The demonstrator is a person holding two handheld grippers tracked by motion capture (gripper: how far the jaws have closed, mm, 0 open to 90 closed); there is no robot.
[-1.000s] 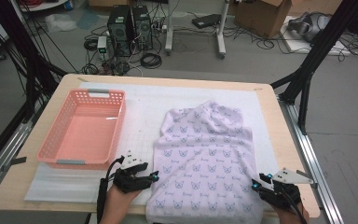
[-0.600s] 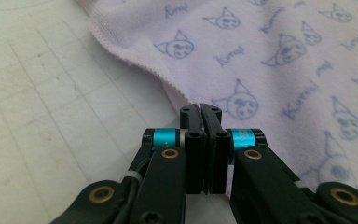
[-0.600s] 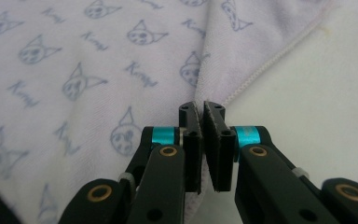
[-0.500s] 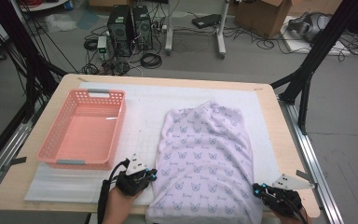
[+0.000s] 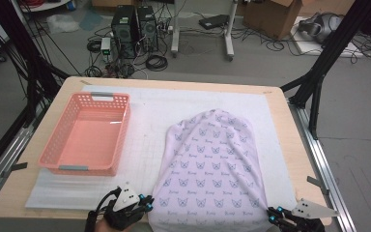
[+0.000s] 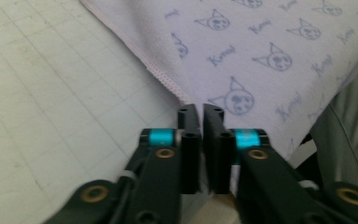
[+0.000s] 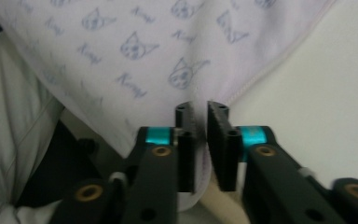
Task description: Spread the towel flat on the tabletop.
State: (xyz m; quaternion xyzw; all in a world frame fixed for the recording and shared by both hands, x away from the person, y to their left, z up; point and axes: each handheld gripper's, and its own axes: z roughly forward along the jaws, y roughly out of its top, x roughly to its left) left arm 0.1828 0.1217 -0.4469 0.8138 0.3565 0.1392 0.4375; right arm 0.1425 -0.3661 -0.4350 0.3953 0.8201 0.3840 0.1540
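Counter (image 5: 290,159): near edge is cut off at the frame bottom.
Cloth (image 5: 211,164): one, cat-printed, spread on the white mat (image 5: 149,125) (near hem hidden past the counter edge).
Basket (image 5: 58,155): one, pink, nothing held inside.
Left tool (image 5: 145,204): clamped on the cloth's near-left corner.
Right tool (image 5: 273,217): clamped on the near-right corner.

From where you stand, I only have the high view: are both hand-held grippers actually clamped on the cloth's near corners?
Observer: The left hand-held gripper is; its jaws are shut on the hemmed corner of the cloth.
Operator: And the right one?
Observer: The right hand-held gripper pinches the cloth beside its hem, with a thin gap between the jaws.
Operator: What's the print?
Observer: Cat faces with small script.
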